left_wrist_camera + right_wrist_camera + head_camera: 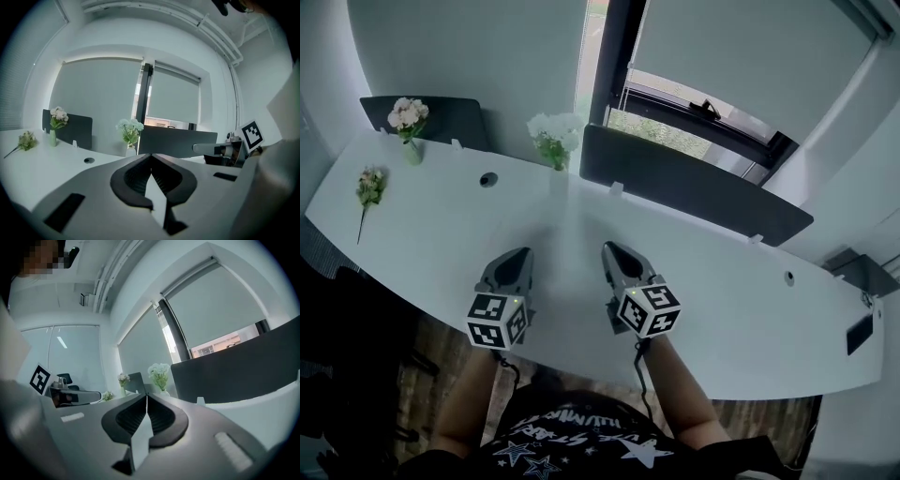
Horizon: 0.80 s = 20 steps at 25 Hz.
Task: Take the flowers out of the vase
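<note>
A white vase [558, 178] with white flowers [555, 134] stands at the far edge of the white table [741, 281], in front of the window. Its flowers [130, 128] show ahead in the left gripper view and as a bunch of flowers [159, 372] in the right gripper view. A green vase [412, 152] with pink flowers [407, 114] stands at the far left. A loose flower stem [367, 190] lies flat on the table's left end. My left gripper [521, 255] and right gripper [609, 249] hover side by side near the table's front edge, both shut and empty, well short of the vases.
Dark divider panels [694, 183] stand along the table's back edge, one behind each vase. Round cable holes [488, 178] sit in the tabletop. A dark chair [342, 309] stands at the left below the table. A window frame [614, 56] rises behind.
</note>
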### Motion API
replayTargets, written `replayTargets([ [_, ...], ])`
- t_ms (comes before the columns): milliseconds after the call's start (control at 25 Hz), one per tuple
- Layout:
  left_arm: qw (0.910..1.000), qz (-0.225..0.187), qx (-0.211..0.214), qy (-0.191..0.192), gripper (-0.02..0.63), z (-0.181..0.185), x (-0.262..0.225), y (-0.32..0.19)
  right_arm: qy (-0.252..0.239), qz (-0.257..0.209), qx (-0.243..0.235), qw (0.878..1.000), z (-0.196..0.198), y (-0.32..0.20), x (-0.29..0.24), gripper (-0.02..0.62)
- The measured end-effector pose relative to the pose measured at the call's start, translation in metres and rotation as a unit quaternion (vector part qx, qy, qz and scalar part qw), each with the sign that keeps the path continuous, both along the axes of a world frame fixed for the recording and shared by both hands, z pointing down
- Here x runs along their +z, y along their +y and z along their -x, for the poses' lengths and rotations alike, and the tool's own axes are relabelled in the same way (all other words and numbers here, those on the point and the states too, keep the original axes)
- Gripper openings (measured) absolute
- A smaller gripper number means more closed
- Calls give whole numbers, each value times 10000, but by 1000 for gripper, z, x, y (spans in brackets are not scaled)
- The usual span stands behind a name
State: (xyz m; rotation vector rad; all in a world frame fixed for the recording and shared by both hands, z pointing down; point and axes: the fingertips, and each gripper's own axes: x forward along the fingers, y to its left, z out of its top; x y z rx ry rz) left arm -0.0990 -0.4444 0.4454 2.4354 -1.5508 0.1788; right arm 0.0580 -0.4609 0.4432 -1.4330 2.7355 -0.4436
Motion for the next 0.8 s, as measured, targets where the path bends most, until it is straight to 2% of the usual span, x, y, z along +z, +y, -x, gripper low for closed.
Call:
replayTargets([
  [360, 9992, -75, 389, -11, 9, 13, -12, -79, 128, 65, 309, 9994, 16, -65, -1, 3],
  [600, 9983, 26, 572, 53, 9, 18, -1, -114, 155, 141, 463, 9987, 26, -92, 7, 3],
  [800, 9976, -56, 684, 68, 9, 22, -6, -147, 161, 163, 550, 9982, 32, -116, 9, 3],
])
